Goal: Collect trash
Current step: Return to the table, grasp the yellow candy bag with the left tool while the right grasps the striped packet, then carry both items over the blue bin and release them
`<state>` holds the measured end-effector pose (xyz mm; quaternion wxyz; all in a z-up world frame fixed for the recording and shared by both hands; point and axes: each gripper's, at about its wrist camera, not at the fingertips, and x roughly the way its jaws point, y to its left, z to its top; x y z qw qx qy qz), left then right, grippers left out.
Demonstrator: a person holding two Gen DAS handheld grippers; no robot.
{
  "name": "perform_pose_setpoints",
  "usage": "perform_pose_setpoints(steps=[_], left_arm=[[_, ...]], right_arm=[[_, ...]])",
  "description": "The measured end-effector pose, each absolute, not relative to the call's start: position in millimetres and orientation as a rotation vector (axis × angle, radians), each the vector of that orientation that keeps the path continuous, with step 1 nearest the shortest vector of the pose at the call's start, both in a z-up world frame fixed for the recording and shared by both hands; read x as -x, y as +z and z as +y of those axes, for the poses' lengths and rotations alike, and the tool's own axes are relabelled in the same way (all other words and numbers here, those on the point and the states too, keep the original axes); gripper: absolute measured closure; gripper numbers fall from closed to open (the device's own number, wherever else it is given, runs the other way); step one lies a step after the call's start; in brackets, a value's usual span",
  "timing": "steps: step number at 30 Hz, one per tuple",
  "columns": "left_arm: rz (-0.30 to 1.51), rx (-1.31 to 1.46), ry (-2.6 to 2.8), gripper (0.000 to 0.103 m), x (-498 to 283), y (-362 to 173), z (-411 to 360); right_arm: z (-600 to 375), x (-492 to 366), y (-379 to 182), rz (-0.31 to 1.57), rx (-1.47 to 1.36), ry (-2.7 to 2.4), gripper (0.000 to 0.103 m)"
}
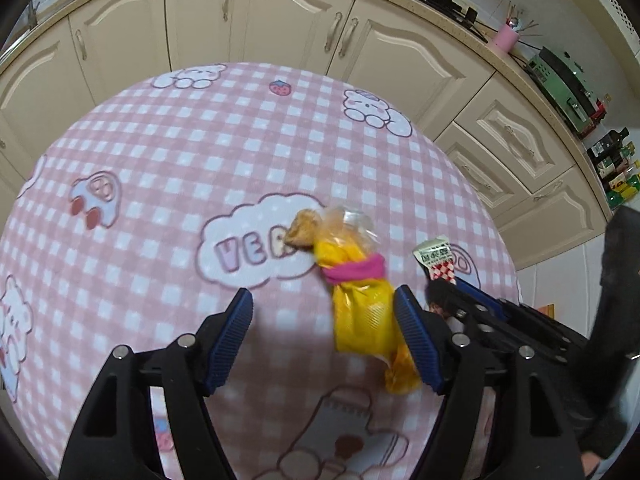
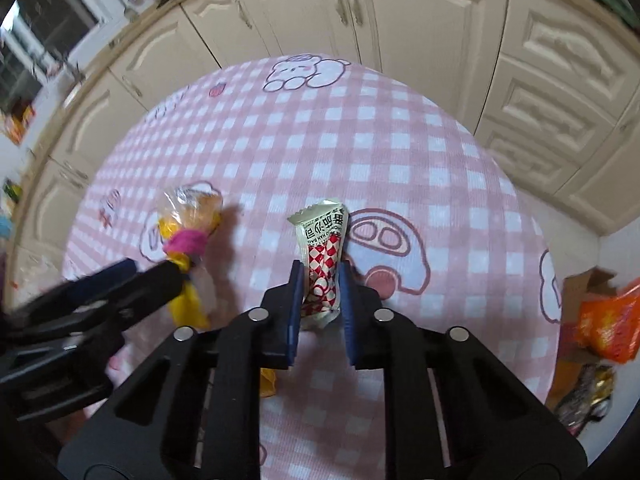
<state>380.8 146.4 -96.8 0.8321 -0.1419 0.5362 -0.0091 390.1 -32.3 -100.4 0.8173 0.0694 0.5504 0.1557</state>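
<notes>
Right gripper (image 2: pixel 320 280): jaws clamped on a red-checked sachet (image 2: pixel 320 256), its top sticking out over the pink gingham tablecloth (image 2: pixel 400 152). Left gripper (image 1: pixel 324 304): jaws apart, straddling a yellow wrapper (image 1: pixel 360 316) tied with a pink band (image 1: pixel 356 270); right pad just beside it, left pad well clear. Crumb (image 1: pixel 300 232) touches the wrapper's clear end. Cream cabinets (image 1: pixel 280 20) behind. Cardboard box (image 2: pixel 600 312) of wrappers at the table's right edge.

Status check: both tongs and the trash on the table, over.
Right tongs shut on the sachet. Left tongs open, straddling the yellow wrapper, no grip yet. Nothing in the way.
</notes>
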Motion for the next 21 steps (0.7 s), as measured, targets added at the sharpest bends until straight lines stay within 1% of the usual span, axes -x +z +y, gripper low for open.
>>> perform_pose_setpoints(steps=[1,2,3,4,5,6,11,12,21], left_arm=[[1.138,0.288,-0.021,0.034,-383.5,-99.3,144.4],[1.14,0.274,-0.028,0.039,-385.8,-102.7,141.5],[1.149,0.267,-0.037,0.056,-387.1,-105.9,139.3],[1.166,0.268,-0.056,0.07,-388.1,-109.1,137.0],[1.167,0.271,-0.071,0.076,-387.7,-108.8,135.4],[1.159,0.26,-0.072,0.078,-386.3,-107.1,133.4],[1.104,0.198,-0.004,0.081,-376.2,-95.8,127.5],[1.102,0.201,0.0,0.083,-374.4,-93.9,128.1],[1.08,0.209,-0.023,0.084,-350.9,-76.8,114.7]], right_arm=[[-35.9,-391.1,-100.0,1.169,-0.154,0.321,0.086],[-40.1,-391.4,-98.9,1.16,-0.154,0.309,0.086],[-43.8,-392.0,-98.9,1.153,-0.156,0.298,0.086],[-47.3,-392.8,-100.1,1.157,-0.171,0.3,0.086],[-50.4,-393.4,-101.3,1.162,-0.192,0.309,0.086],[-52.7,-393.8,-101.2,1.164,-0.201,0.311,0.086],[-58.4,-385.9,-100.2,1.173,-0.211,0.309,0.086],[-60.2,-383.9,-99.8,1.176,-0.216,0.31,0.086],[-90.9,-354.6,-86.0,1.161,-0.275,0.276,0.086]])
